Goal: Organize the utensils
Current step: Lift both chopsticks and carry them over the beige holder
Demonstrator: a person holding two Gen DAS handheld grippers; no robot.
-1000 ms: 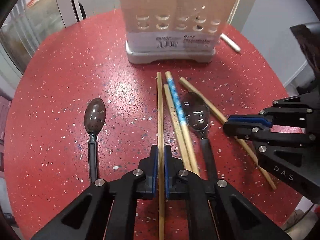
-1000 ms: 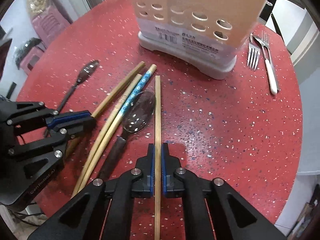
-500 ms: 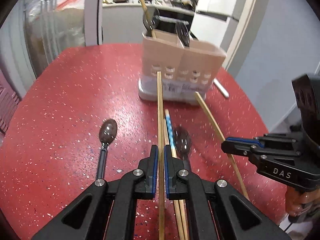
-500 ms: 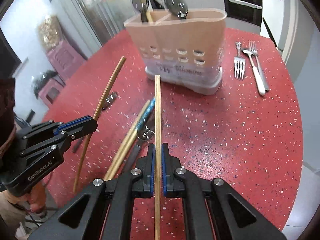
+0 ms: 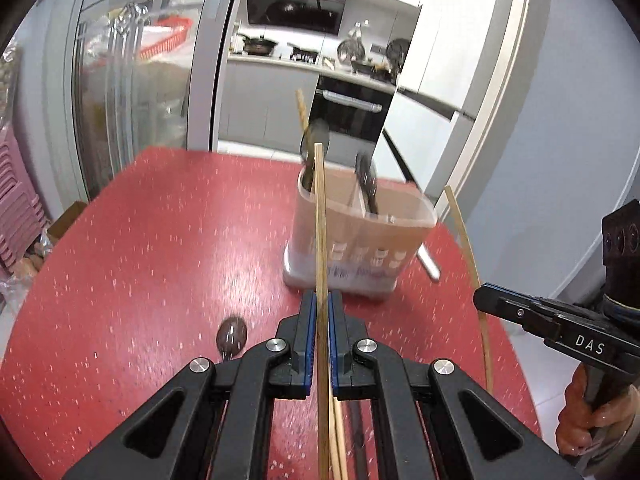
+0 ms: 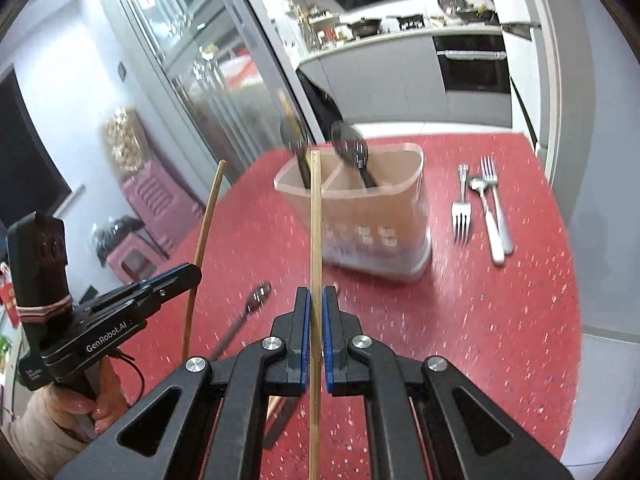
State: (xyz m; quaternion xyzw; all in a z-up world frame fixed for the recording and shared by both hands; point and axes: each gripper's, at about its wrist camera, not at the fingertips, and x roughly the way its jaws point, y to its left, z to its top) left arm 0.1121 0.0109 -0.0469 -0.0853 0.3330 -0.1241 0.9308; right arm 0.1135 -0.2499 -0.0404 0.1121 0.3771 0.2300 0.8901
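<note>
Gripping one chopstick [image 5: 320,220] each, both tools' clamp points blurred; holder [image 5: 360,240] smeared.

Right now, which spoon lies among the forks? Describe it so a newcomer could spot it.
Start at the red table, then the tan utensil holder. Right of it lie three pieces side by side; the spoon is the middle one, white-handled with a small rounded bowl, while both neighbours end in tines.

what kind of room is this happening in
Most likely a home dining spot beside an open kitchen. A red speckled table holds a utensil caddy and loose forks, while behind it stand a counter with pans and a built-in oven.
</note>
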